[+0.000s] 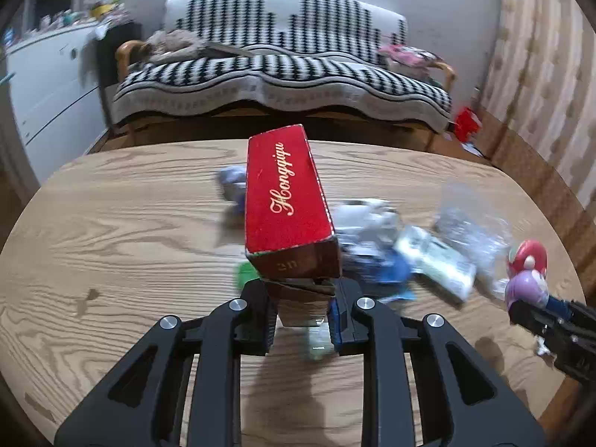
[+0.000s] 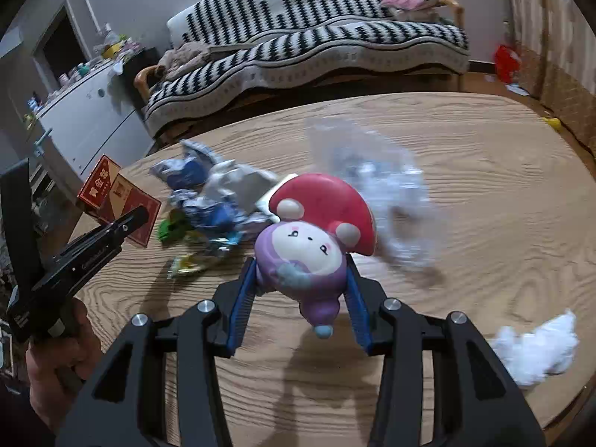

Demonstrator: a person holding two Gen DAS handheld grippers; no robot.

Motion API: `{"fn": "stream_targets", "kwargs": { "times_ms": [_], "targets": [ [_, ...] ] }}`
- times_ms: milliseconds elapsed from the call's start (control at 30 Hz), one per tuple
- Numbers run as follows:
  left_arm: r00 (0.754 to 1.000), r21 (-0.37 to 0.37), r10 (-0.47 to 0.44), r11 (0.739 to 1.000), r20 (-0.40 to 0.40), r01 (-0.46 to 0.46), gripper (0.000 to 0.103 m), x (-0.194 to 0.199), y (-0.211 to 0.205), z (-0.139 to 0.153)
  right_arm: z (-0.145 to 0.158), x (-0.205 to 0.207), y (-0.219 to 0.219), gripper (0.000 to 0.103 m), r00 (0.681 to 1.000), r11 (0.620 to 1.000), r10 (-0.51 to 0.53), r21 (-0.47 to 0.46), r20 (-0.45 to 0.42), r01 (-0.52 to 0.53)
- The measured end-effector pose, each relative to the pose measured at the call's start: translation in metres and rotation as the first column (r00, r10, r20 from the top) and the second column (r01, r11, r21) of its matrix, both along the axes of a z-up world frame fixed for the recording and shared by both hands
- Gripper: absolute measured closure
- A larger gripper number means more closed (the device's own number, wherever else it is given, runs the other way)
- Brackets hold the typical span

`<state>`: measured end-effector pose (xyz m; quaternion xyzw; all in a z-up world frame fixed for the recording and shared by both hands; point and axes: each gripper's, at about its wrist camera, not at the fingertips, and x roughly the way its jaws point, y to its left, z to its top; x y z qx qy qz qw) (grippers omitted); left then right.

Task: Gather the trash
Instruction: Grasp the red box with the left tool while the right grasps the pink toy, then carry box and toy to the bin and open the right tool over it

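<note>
A: Trash on the wooden table [image 2: 465, 193] first — where does it lie?

B: Most of it sits in 1 loose heap of crumpled wrappers [image 2: 208, 201], blue, white and silver, near the middle of the table. A clear plastic bag [image 2: 376, 182] lies just beside the heap, blurred. A white crumpled tissue [image 2: 536, 350] lies well apart from the heap, close to the table's near edge.

A: And the left gripper [image 1: 303, 316]?

B: Its 2 fingers are pressed in on the lower end of a red carton [image 1: 285, 201] with gold script on its face. The carton is off the table and leans away from the camera, toward the heap.

A: The right gripper [image 2: 301, 290]?

B: It is pinching a mushroom-cap toy [image 2: 316, 231], a purple figure with a red cap and pale spots. The blue pads [image 2: 244, 298] press against its purple body on both sides. The toy is clear of the table, with its shadow on the wood below, and its face is tilted.

A: Do the 2 views show each other's gripper?

B: Yes. The left view catches the toy at its right edge, in black fingers. The right view shows the red carton at its left edge, with a hand [image 2: 56, 365] on the left gripper's handle.

A: Behind the table?

B: A sofa [image 1: 283, 70] under a black-and-white throw.
</note>
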<state>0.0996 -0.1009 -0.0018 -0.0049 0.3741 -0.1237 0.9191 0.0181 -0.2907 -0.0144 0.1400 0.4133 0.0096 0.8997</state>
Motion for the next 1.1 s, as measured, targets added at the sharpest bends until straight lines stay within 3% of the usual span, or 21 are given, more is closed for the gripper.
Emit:
{"fn": "stream_targets", "kwargs": {
  "times_ms": [233, 467, 633, 833, 967, 1100],
  "targets": [
    [0.990, 0.009, -0.141, 0.990, 0.017, 0.141, 0.082, -0.029, -0.071, 0.011, 0.012, -0.044, -0.083, 0.058, 0.991, 0.991, -0.130, -0.013, 0.029, 0.130],
    [0.942, 0.008, -0.334, 0.943, 0.027, 0.334, 0.082, -0.072, -0.165, 0.018, 0.010, -0.108, -0.180, 0.058, 0.956, 0.956, -0.292, -0.014, 0.034, 0.292],
    [0.878, 0.016, -0.478, 0.879, 0.023, 0.477, 0.082, -0.111, -0.238, 0.014, -0.003, -0.161, -0.246, 0.057, 0.914, 0.914, -0.406, -0.008, 0.013, 0.406],
    [0.774, 0.005, -0.633, 0.774, 0.018, 0.633, 0.082, -0.164, -0.313, 0.003, -0.018, -0.228, -0.315, 0.057, 0.850, 0.850, -0.527, 0.002, -0.011, 0.527],
    [0.691, 0.009, -0.723, 0.691, 0.008, 0.722, 0.082, -0.203, -0.354, -0.005, -0.030, -0.266, -0.354, 0.057, 0.796, 0.796, -0.603, 0.022, -0.045, 0.605],
    [0.623, 0.017, -0.782, 0.622, -0.020, 0.783, 0.082, -0.232, -0.390, -0.015, -0.052, -0.293, -0.380, 0.056, 0.757, 0.761, -0.643, 0.018, -0.118, 0.649]
  ]
}}
